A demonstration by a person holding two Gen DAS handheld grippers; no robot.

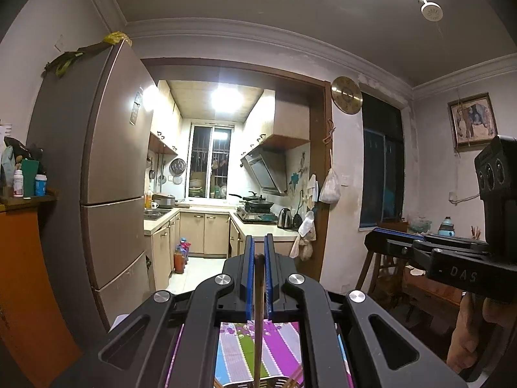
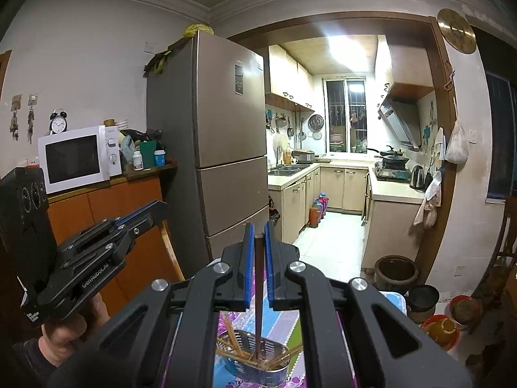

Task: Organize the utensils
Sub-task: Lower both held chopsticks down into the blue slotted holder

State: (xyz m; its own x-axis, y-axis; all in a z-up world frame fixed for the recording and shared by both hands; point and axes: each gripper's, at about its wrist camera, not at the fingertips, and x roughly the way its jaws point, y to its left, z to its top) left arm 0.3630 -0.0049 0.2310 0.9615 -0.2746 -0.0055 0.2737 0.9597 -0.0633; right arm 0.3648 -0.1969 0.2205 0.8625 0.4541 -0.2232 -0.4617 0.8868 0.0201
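My left gripper (image 1: 258, 249) is shut on a brown wooden chopstick (image 1: 257, 317) that hangs down toward the rim of a metal utensil holder (image 1: 274, 381) at the bottom edge. My right gripper (image 2: 258, 236) is shut on a dark brown chopstick (image 2: 258, 291) whose lower end stands inside the perforated metal utensil holder (image 2: 274, 370), among several lighter bamboo chopsticks (image 2: 232, 336). Both grippers are raised above a table with a colourful striped cloth (image 2: 287, 323). Each gripper also shows in the other's view: the right gripper (image 1: 381, 236) and the left gripper (image 2: 155, 208).
A tall fridge (image 2: 223, 135) stands ahead, with a microwave (image 2: 77, 158) on an orange cabinet (image 2: 106, 213) to its left. A kitchen doorway opens ahead. Pots and bowls (image 2: 439, 326) sit on the floor at right. A wooden chair (image 1: 381, 268) stands to the right.
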